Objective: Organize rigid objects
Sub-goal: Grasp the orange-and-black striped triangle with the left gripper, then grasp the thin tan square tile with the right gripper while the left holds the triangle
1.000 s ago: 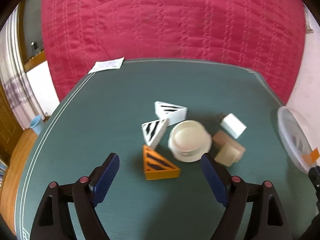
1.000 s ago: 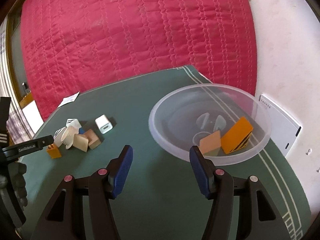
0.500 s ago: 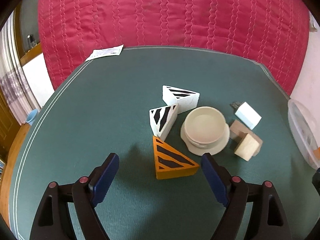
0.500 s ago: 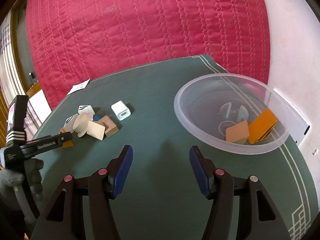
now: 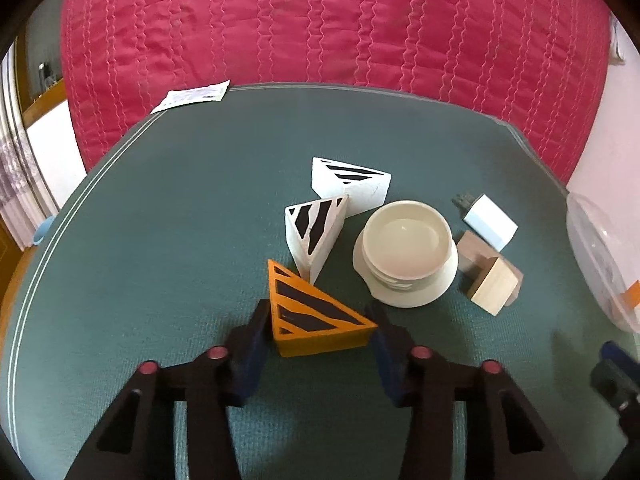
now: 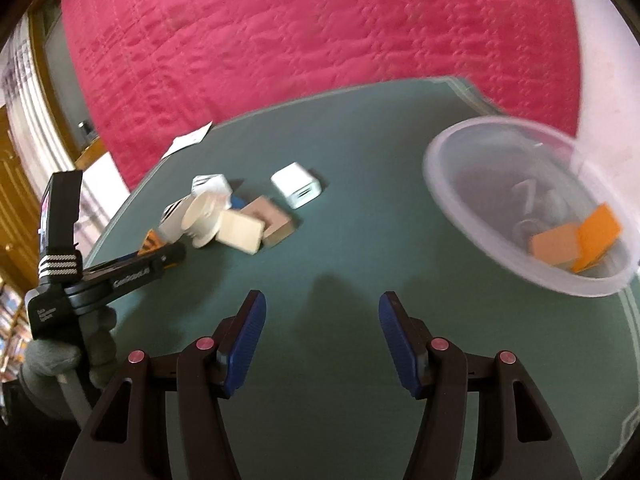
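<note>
The left hand-held gripper (image 5: pixel 320 340) has just been closing its jaws around the orange wedge (image 5: pixel 316 320), which sits between the blue pads on the green counter (image 5: pixel 160 240); the pads appear to touch its two sides, though whether they press is hard to tell. Just beyond the orange wedge stand two white wedges with black stripes, the nearer one (image 5: pixel 314 232) touching its tip, the farther one (image 5: pixel 352 184) behind it. To their right is a cream bowl (image 5: pixel 406 252), open side up, with nothing visible in it. Right of the bowl lie two wooden blocks (image 5: pixel 490 276) against each other, and beyond them a white charger plug (image 5: pixel 490 224).

Near the right edge of the counter stands a clear plastic bowl (image 6: pixel 452 184). In it lie two orange blocks (image 6: pixel 576 240) leaning together against the near wall, and behind them some pale, see-through items that are too blurred to name.

The right hand-held gripper (image 6: pixel 320 332) hangs over bare counter between the pile and the clear bowl, its jaws apart with nothing between them. A gloved hand (image 6: pixel 60 356) holds the left tool at the counter's left edge. A paper slip (image 5: pixel 192 94) lies at the far left corner.
</note>
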`<state>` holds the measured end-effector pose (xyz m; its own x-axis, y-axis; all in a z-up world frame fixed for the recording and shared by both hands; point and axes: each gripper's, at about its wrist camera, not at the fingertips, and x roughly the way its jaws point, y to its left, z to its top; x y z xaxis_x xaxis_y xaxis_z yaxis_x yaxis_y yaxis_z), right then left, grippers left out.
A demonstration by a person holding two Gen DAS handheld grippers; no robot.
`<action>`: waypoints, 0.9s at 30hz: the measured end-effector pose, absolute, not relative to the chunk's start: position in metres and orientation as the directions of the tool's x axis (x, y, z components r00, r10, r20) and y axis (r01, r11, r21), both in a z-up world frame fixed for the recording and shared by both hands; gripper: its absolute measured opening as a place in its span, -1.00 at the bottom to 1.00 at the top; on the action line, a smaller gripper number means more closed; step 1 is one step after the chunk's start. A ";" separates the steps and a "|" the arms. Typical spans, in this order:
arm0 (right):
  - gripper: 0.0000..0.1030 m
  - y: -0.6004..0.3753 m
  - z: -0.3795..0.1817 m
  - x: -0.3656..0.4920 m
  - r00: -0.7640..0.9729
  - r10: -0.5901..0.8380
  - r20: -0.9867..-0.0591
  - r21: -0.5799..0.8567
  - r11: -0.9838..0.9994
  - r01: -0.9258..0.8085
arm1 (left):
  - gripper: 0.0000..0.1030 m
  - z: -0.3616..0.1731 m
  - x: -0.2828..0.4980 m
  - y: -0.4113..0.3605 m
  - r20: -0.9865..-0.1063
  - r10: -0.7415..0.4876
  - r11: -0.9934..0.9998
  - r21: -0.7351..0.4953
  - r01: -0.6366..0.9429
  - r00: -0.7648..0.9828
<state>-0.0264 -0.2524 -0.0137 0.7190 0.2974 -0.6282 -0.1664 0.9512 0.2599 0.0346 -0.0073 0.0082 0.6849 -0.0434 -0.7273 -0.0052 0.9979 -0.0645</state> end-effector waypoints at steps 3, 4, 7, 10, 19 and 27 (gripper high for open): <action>0.17 -0.242 -0.015 -0.020 0.692 0.334 -0.639 0.285 0.939 -0.190 | -0.06 0.010 0.032 -0.003 -0.719 -0.068 0.995 -0.099 -0.006 0.692; 0.17 -0.239 -0.014 -0.017 0.688 0.342 -0.641 0.291 0.937 -0.195 | -0.06 0.010 0.030 -0.002 -0.717 -0.071 0.994 -0.105 -0.006 0.693; 0.17 -0.231 -0.011 -0.010 0.670 0.374 -0.642 0.319 0.924 -0.210 | -0.06 0.013 0.024 0.000 -0.706 -0.069 0.994 -0.110 -0.013 0.705; 0.17 -0.221 -0.009 -0.001 0.657 0.392 -0.644 0.326 0.918 -0.228 | -0.06 0.014 0.018 0.002 -0.697 -0.066 0.994 -0.109 -0.014 0.714; 0.17 -0.197 0.000 0.032 0.659 0.406 -0.633 0.303 0.913 -0.272 | -0.06 0.016 0.012 0.014 -0.690 -0.059 0.990 -0.133 -0.046 0.722; 0.17 -0.175 0.002 0.060 0.662 0.404 -0.631 0.282 0.915 -0.289 | -0.06 0.017 0.012 0.019 -0.685 -0.067 0.989 -0.144 -0.044 0.726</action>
<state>0.0602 -0.1746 0.0017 0.6623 0.4041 -0.6309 -0.2894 0.9147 0.2821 0.0117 0.0191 0.0171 0.7255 -0.0675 -0.6849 -0.0440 0.9886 -0.1440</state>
